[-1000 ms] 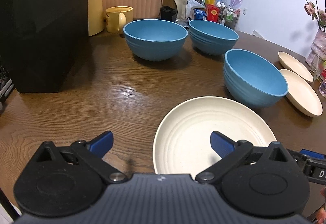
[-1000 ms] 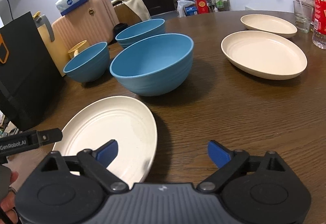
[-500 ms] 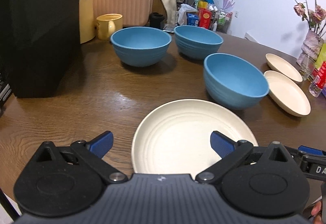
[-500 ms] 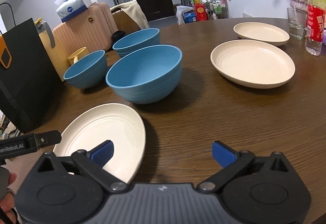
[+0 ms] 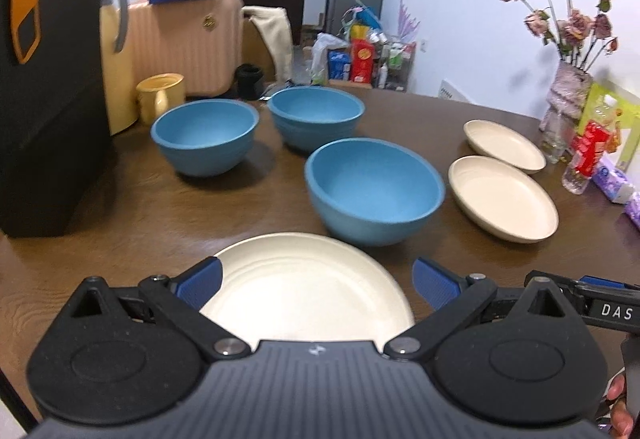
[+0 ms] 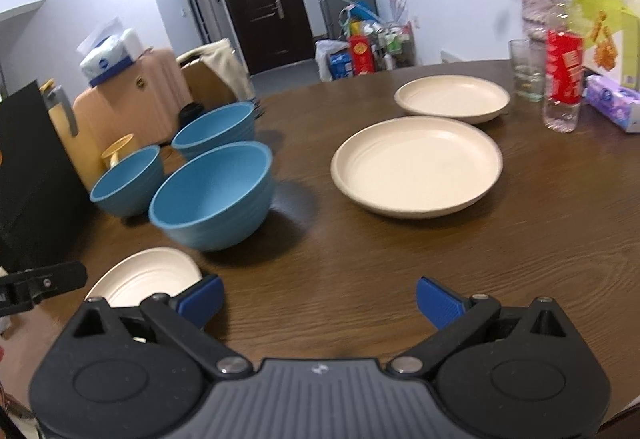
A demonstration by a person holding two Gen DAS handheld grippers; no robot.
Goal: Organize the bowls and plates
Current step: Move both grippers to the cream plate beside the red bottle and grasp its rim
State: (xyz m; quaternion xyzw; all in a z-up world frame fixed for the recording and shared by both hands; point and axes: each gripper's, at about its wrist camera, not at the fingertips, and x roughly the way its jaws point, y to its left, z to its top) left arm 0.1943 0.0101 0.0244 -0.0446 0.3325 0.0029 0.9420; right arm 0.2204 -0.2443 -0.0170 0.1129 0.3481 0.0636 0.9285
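Three blue bowls stand on the brown table: a near one (image 5: 374,191) (image 6: 214,195), a left one (image 5: 205,135) (image 6: 128,179) and a far one (image 5: 316,119) (image 6: 216,129). Three cream plates lie there: a near one (image 5: 304,287) (image 6: 148,275), a middle one (image 5: 502,197) (image 6: 416,163) and a far one (image 5: 504,145) (image 6: 452,97). My left gripper (image 5: 316,285) is open and empty above the near plate. My right gripper (image 6: 318,303) is open and empty over bare table, right of that plate.
A black bag (image 5: 44,99), a yellow jug (image 5: 114,59) and a yellow mug (image 5: 160,97) stand at the table's left. A vase (image 5: 564,111), a glass (image 6: 526,69), a red-labelled bottle (image 6: 564,79) and tissue packs (image 6: 612,105) stand at the right.
Both grippers have pulled back and risen, so bowls and plates look farther off. The right gripper has also swung right. Nothing on the table has moved.
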